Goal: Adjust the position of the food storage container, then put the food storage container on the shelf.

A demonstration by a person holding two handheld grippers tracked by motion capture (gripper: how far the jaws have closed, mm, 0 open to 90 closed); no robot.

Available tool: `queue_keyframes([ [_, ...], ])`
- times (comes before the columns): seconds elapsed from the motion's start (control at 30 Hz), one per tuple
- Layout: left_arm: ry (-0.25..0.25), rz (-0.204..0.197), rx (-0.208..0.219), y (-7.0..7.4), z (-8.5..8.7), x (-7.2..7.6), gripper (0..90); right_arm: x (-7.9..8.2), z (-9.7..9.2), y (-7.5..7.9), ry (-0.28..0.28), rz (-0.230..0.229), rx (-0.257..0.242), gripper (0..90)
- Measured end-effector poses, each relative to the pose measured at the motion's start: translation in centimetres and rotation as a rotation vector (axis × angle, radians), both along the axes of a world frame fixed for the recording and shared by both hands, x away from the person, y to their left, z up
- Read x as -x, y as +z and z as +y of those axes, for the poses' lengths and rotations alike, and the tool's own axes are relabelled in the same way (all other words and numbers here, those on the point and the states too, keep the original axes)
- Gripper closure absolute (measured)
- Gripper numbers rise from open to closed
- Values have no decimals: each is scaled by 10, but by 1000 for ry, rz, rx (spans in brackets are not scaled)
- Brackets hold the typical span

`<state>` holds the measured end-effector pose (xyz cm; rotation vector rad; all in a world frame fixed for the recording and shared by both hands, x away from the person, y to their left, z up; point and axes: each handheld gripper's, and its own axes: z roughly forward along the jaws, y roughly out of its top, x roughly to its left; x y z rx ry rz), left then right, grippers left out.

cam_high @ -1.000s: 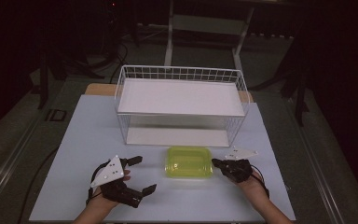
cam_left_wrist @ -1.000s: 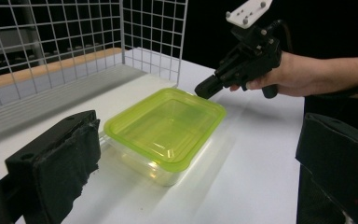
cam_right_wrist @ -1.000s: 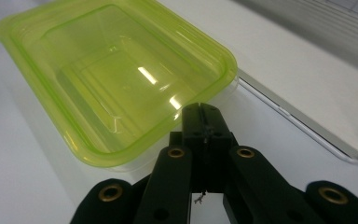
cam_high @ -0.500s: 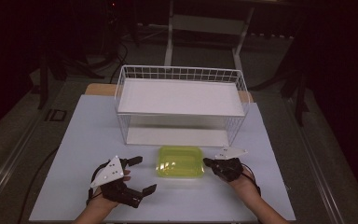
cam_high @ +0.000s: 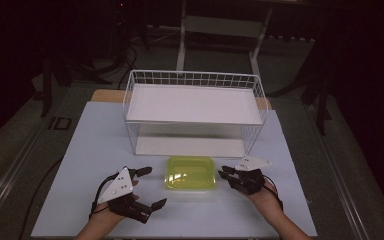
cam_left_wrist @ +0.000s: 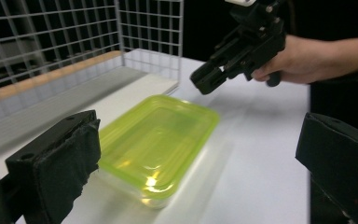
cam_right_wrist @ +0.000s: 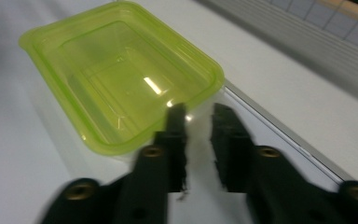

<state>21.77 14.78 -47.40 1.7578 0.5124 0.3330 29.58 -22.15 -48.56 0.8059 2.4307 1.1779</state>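
A yellow-green plastic container [cam_high: 191,173] lies on the white table top [cam_high: 95,145], in front of the wire rack. My right gripper [cam_high: 223,176] sits just right of it, tips close to its right rim. In the right gripper view the right gripper [cam_right_wrist: 198,109] has its jaws a little apart. They have just been opening, with nothing between them, and the container [cam_right_wrist: 121,74] lies just beyond the tips. My left gripper [cam_high: 154,187] rests left of the container, jaws wide open. In the left gripper view its pads [cam_left_wrist: 60,163] frame the container [cam_left_wrist: 158,140], and the right gripper [cam_left_wrist: 205,77] hovers beyond.
A white wire rack [cam_high: 192,102] with a white shelf stands at the back middle of the table, open toward me. The table's front edge runs just below both hands. Dark floor and stands surround the table.
The container has slid a little to the left, with the right gripper following it leftward. The right jaws now show a small gap. The left gripper has not moved.
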Motion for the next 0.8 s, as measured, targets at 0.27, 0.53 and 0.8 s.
queue_keyframes([
  [0.27, 6, 41, -10, 7, -5, 1, 20, 13, -2, 10, 16, 7, -69, 134],
  [0.53, 36, 95, -5, 16, -7, -6, 18, 26, 3, 18, -50, -170, -47, 144],
  [0.8, 88, 95, -102, 25, -12, -22, 18, 16, 0, 29, -64, -79, -34, 176],
])
